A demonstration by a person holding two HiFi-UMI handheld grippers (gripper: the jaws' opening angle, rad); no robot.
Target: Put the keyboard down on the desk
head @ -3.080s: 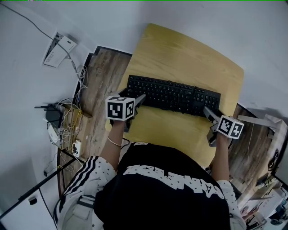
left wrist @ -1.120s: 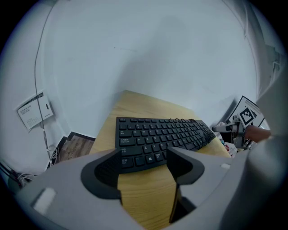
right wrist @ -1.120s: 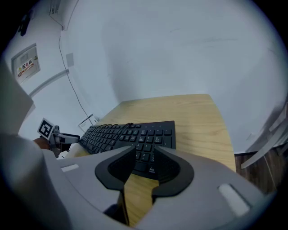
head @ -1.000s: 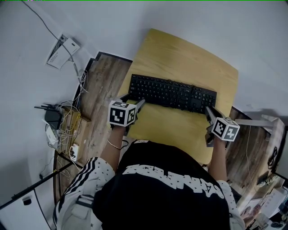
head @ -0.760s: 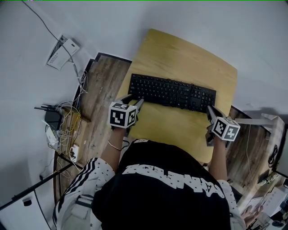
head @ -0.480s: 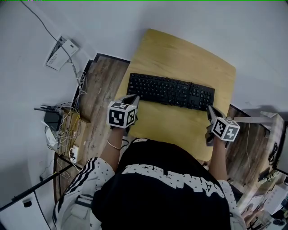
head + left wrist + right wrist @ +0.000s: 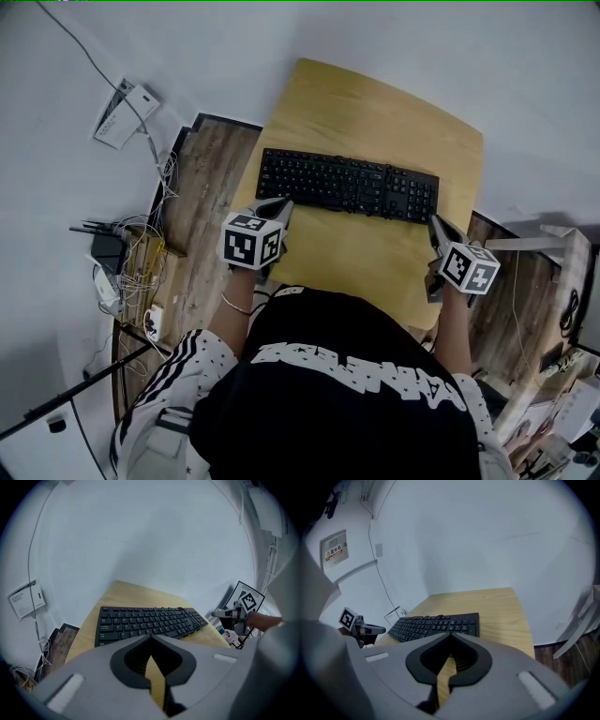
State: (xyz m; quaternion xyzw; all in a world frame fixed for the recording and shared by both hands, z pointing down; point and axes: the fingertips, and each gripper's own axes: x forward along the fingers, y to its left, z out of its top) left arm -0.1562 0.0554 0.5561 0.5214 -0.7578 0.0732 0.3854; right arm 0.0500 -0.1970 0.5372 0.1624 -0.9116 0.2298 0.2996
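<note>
A black keyboard (image 7: 347,185) lies flat across the middle of the round-cornered wooden desk (image 7: 375,103). My left gripper (image 7: 281,203) is just off the keyboard's near left corner, jaws shut with nothing between them. Near the keyboard's right end, a little toward me, my right gripper (image 7: 433,222) is also shut and empty. In the left gripper view the keyboard (image 7: 150,620) stretches beyond the closed left gripper (image 7: 151,637), apart from it. The right gripper view shows the keyboard (image 7: 436,623) ahead of the closed right gripper (image 7: 451,635), with the other gripper's marker cube (image 7: 347,618) at far left.
White walls stand close behind the desk. On the wooden floor (image 7: 202,216) to the left lie a tangle of cables and a router (image 7: 122,253). A white wall box (image 7: 122,108) is mounted at upper left. A white stand (image 7: 534,246) is at the right.
Both grippers have come away from the keyboard's ends, drawn back slightly toward me and risen. Their jaws have gone from open to shut. The keyboard stays flat on the desk.
</note>
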